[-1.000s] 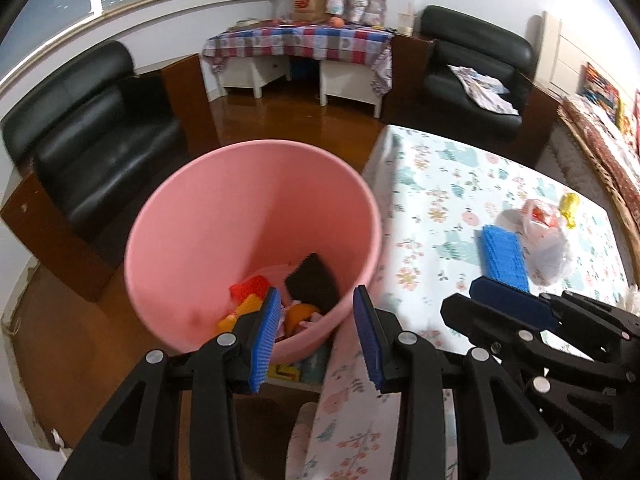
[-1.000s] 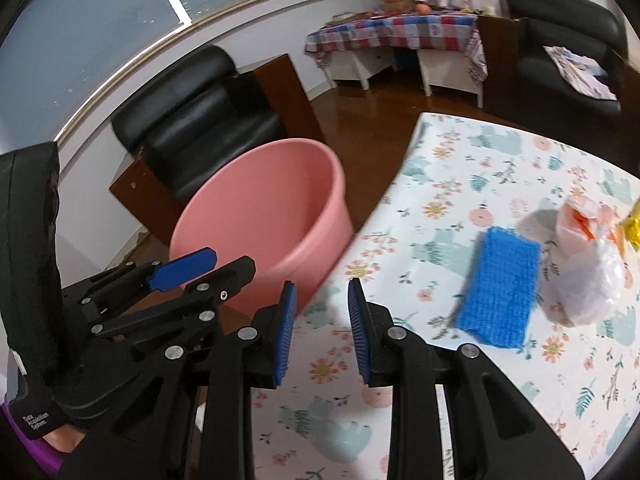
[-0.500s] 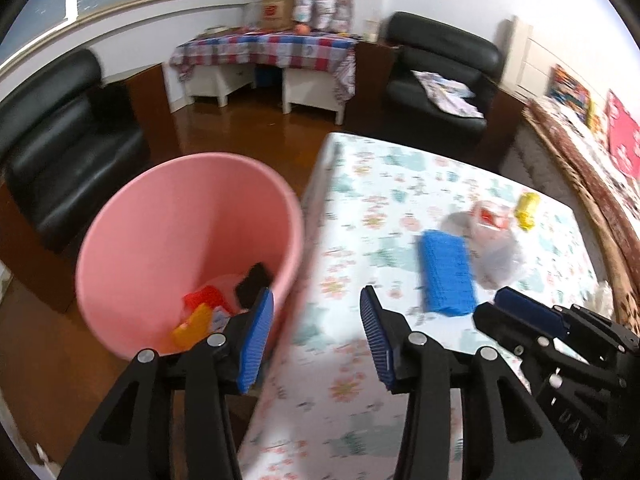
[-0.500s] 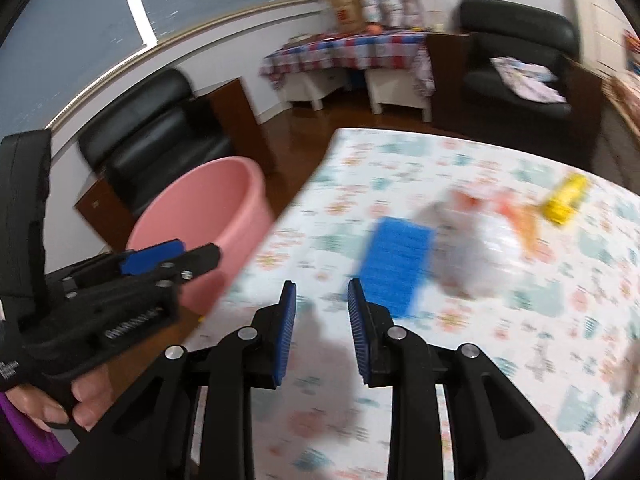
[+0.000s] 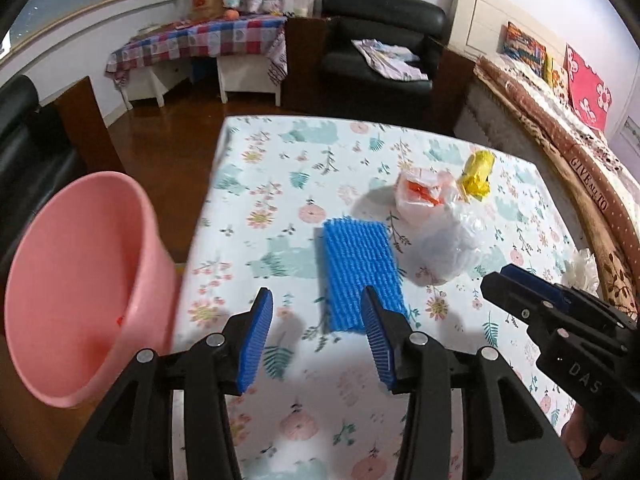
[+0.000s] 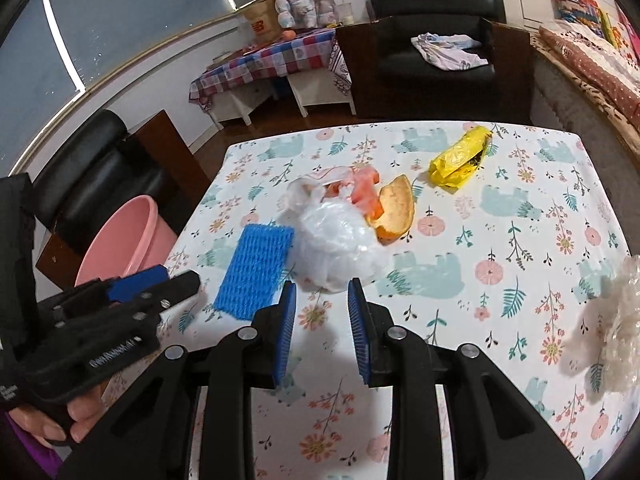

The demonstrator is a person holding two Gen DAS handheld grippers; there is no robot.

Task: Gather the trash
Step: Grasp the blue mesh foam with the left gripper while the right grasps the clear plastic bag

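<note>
On my left wrist view, the left gripper (image 5: 316, 340) hangs over the floral tablecloth (image 5: 280, 184) with its jaws spread wide and nothing between them; its right pad sits just in front of the near end of the blue foam net (image 5: 358, 268), though I cannot tell whether it touches. Just beyond the net lie a crumpled clear plastic bag (image 5: 452, 246), a smaller bag with orange scraps (image 5: 420, 194) and a yellow wrapper (image 5: 477, 176) farther back. The pink bucket (image 5: 80, 280) stands off the table's left edge, on the floor side, and the right gripper (image 5: 560, 320) pokes in from the lower right. On my right wrist view, the right gripper (image 6: 322, 330) is also released, jaws parted and empty, above the cloth just short of the clear plastic bag (image 6: 336, 244). The blue foam net (image 6: 254, 266) lies flat to the bag's left, touching it; an orange peel (image 6: 394, 212) and reddish scraps (image 6: 366, 192) rest against the bag's far side, and the yellow wrapper (image 6: 460, 158) sits apart behind them. A wad of clear film (image 6: 624, 320) lies near the right edge. The left gripper (image 6: 120, 312) shows at lower left, with the pink bucket (image 6: 124, 236) behind it.
</note>
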